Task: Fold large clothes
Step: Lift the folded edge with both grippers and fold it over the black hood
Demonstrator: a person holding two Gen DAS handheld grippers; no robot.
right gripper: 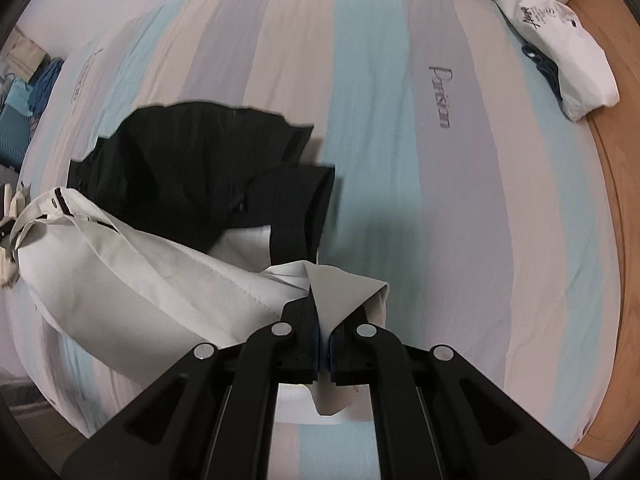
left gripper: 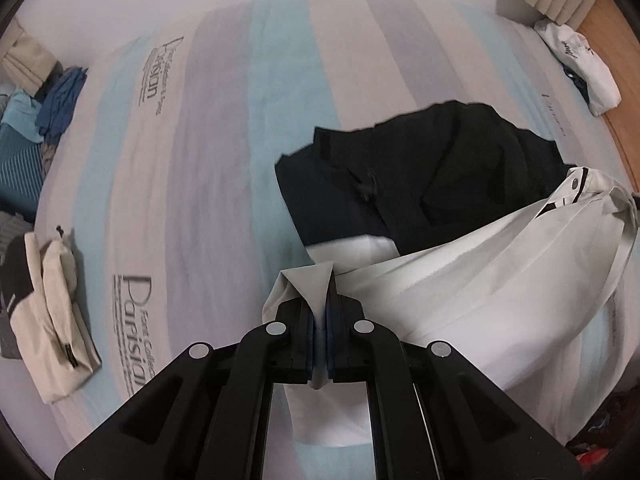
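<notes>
1. Left gripper point(left gripper: 320, 344): jaws are clamped on a white corner of the jacket point(left gripper: 480, 280); the fabric below the jaws is hidden by the frame.
2. Right gripper point(right gripper: 322, 344): jaws are clamped on another white corner of the same jacket point(right gripper: 140, 280).
3. The jacket's black part point(right gripper: 192, 168) is spread on the striped bed sheet point(right gripper: 460, 220).
4. Open sheet is seen to the right, up to a folded white garment point(right gripper: 560, 56) at the edge.

Right claw point(right gripper: 320, 320) — clamped on white garment point(right gripper: 160, 280)
</notes>
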